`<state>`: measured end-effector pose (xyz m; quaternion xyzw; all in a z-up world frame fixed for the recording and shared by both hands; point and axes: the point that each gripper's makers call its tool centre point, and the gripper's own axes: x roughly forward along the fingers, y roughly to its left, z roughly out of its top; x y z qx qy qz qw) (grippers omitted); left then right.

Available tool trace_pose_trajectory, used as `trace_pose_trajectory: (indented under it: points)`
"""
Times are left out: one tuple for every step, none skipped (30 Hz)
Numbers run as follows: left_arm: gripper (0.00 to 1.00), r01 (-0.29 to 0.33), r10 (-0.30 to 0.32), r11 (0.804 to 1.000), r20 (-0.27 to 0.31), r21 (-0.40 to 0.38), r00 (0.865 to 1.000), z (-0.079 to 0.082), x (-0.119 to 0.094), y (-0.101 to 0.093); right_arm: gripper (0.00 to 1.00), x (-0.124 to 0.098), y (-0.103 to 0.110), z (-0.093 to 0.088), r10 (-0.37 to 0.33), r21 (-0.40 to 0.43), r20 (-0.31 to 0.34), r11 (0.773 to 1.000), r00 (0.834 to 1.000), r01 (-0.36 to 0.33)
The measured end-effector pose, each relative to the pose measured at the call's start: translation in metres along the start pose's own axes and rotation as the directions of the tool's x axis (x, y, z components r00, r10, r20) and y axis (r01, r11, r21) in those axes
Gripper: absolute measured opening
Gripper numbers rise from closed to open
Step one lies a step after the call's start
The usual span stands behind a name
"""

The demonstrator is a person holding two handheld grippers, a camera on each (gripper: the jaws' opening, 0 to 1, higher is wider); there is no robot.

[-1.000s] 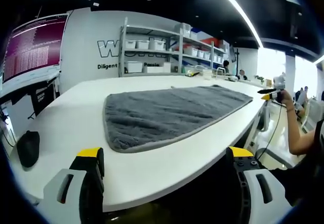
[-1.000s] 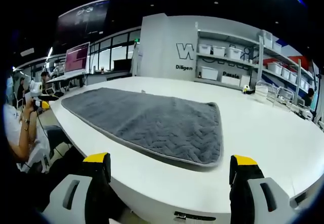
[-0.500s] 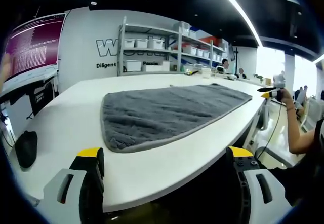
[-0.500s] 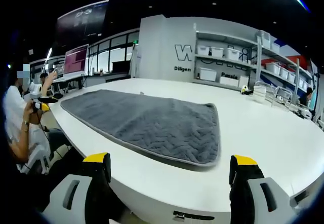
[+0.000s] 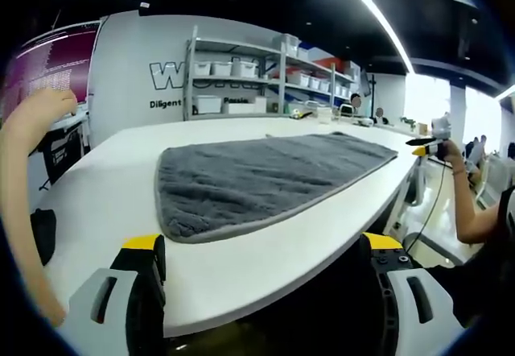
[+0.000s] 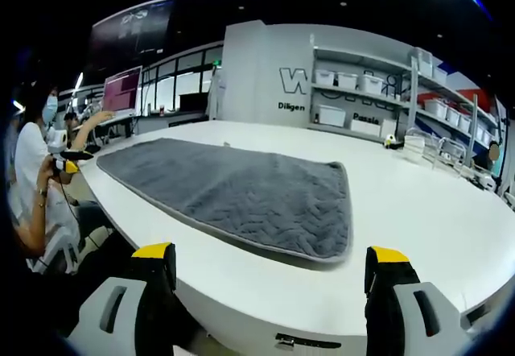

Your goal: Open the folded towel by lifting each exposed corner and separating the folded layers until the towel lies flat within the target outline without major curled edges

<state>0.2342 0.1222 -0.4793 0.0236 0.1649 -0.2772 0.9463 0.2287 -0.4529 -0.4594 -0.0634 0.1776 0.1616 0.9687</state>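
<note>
A grey towel (image 5: pixel 257 179) lies spread on the white table (image 5: pixel 105 203), its near left corner toward my left gripper (image 5: pixel 263 263). That gripper hangs open below the table's front edge, nothing between its jaws. From the other side the same towel (image 6: pixel 241 191) runs from far left to a near right corner. My right gripper (image 6: pixel 269 271) is open too, short of the table (image 6: pixel 418 211) edge and apart from the cloth. The towel's edges look flat with a slightly raised hem.
A person's bare arm (image 5: pixel 28 179) reaches in at the left of the left gripper view. Another person (image 6: pixel 36 187) sits at the table's far end holding a gripper. Shelves with white bins (image 5: pixel 241 82) stand against the back wall. A dark object (image 5: pixel 40 231) rests on the table's left.
A bare arm has come into the left of the left gripper view. That view has shifted slightly. The towel and both grippers stay as they were.
</note>
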Motion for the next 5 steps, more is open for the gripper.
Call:
trace_pose_trajectory:
  points:
    - [0.98, 0.000, 0.000, 1.000, 0.000, -0.001, 1.000, -0.0002, 0.0002, -0.0003, 0.99, -0.0001, 0.0003, -0.0004, 0.000, 0.001, 0.000, 1.000, 1.000, 0.000]
    - [0.98, 0.001, -0.001, 1.000, -0.001, -0.002, 1.000, -0.0004, 0.0004, -0.0007, 0.99, -0.0001, 0.0004, -0.0005, 0.000, 0.002, 0.000, 1.000, 1.000, 0.000]
    - [0.98, 0.002, -0.002, 1.000, -0.001, -0.002, 1.000, -0.0006, 0.0005, -0.0010, 0.99, -0.0002, 0.0006, -0.0009, 0.000, 0.001, -0.001, 1.000, 1.000, 0.000]
    - [0.98, 0.002, -0.002, 1.000, -0.001, -0.001, 1.000, -0.0008, 0.0006, -0.0018, 0.99, -0.0003, 0.0007, -0.0012, 0.000, 0.000, -0.002, 1.000, 1.000, 0.000]
    - [0.98, 0.003, -0.003, 1.000, -0.001, 0.000, 1.000, -0.0009, 0.0005, -0.0022, 0.99, -0.0004, 0.0008, -0.0016, 0.000, 0.000, -0.004, 1.000, 1.000, 0.000]
